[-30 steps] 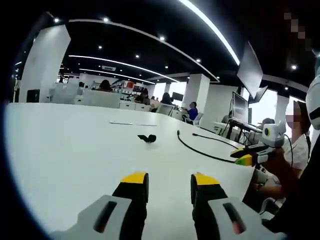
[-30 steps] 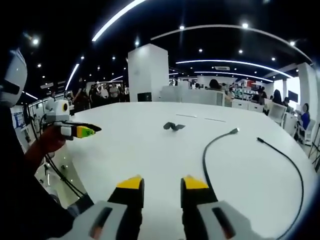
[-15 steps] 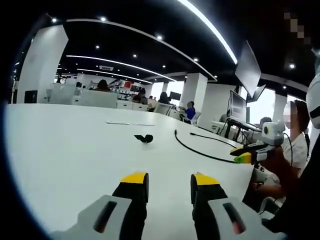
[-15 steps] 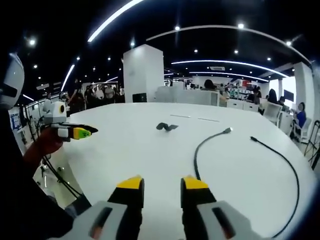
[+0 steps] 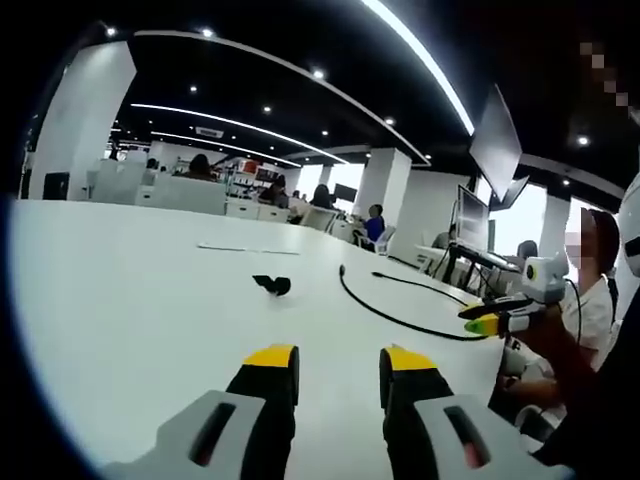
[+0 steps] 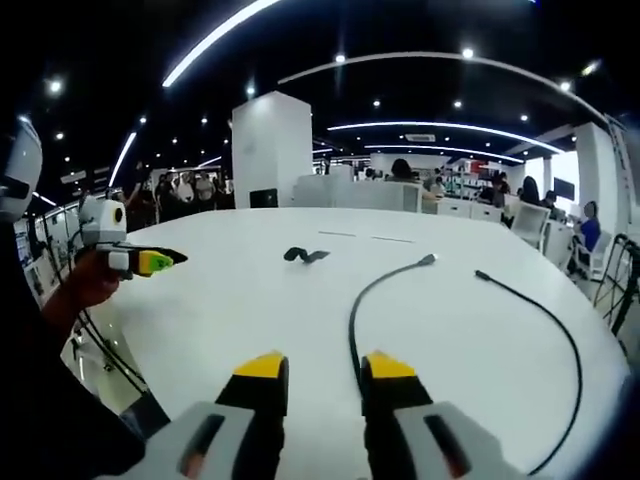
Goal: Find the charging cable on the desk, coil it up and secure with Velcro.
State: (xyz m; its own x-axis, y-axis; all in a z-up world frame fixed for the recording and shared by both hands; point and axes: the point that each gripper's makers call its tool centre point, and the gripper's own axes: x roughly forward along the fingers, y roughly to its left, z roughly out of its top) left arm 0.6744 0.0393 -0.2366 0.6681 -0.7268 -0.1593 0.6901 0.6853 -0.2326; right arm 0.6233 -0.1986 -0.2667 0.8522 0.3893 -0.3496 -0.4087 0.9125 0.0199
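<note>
There, thin black cable (image 6: 352,320) curving on smooth white desk (image 6: 250,310)

The table (image 6: 250,300) is white, smooth and faintly glossy. The charging cable (image 6: 352,320) looks like matt black rubbery plastic. The small Velcro strap (image 6: 305,255) seems dark cloth. Each claw (image 5: 337,370) is matt black plastic with yellow tips.

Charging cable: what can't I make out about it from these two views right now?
- Charging cable: its near run is hidden behind the right gripper in the right gripper view.
- Its plugs, in both views: too small to tell the type.
- Velcro strap: too small to tell open from fastened.
</note>
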